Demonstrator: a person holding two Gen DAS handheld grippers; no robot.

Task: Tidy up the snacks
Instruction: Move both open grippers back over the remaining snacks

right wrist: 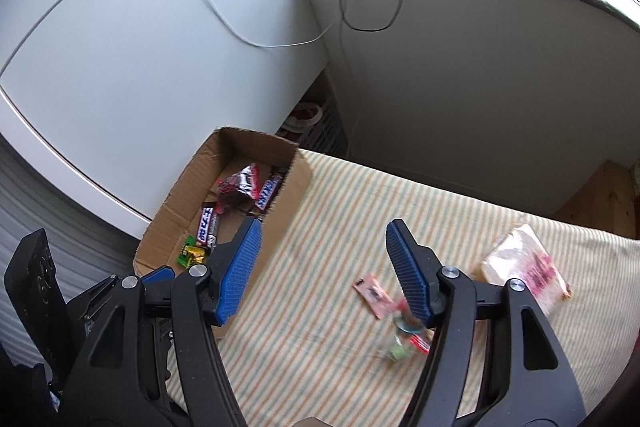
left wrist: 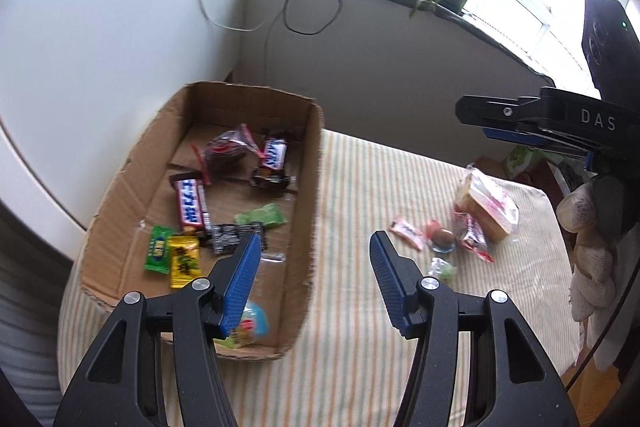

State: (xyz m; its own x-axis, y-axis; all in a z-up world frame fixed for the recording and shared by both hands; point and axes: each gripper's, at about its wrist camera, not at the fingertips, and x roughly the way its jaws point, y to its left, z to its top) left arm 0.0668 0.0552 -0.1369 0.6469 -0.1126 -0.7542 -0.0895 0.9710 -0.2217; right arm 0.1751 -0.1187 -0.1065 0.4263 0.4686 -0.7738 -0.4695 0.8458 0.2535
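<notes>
Left wrist view: my left gripper (left wrist: pixel 316 247) is hovering with its blue fingers (left wrist: pixel 240 283) spread wide, holding nothing. The left finger is sitting over the near end of the cardboard box (left wrist: pixel 116 195); the right finger is over bare striped cloth (left wrist: pixel 352 367) covering the tabletop. Inside the box are lying two Snickers bars (left wrist: pixel 192 205), a dark red-trimmed packet (left wrist: pixel 226 151), a green sachet (left wrist: pixel 159 254) touching a yellow one (left wrist: pixel 183 261), a pale green sweet (left wrist: pixel 262 217) and a black wrapper (left wrist: pixel 234 235). Out on the cloth, well apart from the box, a loose cluster is waiting: a pink sachet (left wrist: pixel 407 233), a brown round sweet (left wrist: pixel 442 238), a red-and-clear wrapper (left wrist: pixel 474 237), a small green sweet (left wrist: pixel 442 269) and a bagged sandwich (left wrist: pixel 490 205). My right gripper (left wrist: pixel 476 117) is showing at the right edge, side-on.

Right wrist view: my right gripper (right wrist: pixel 324 251) is likewise standing wide open and empty above the cloth (right wrist: pixel 320 307). The pink sachet (right wrist: pixel 374 295) is lying just left of my right finger (right wrist: pixel 412 279); the blurred small sweets (right wrist: pixel 402 343) are partly hidden behind it. The bagged sandwich (right wrist: pixel 528 271) is lying further right. The box (right wrist: pixel 288 195) is sitting far left against a white appliance (right wrist: pixel 140 67).
</notes>
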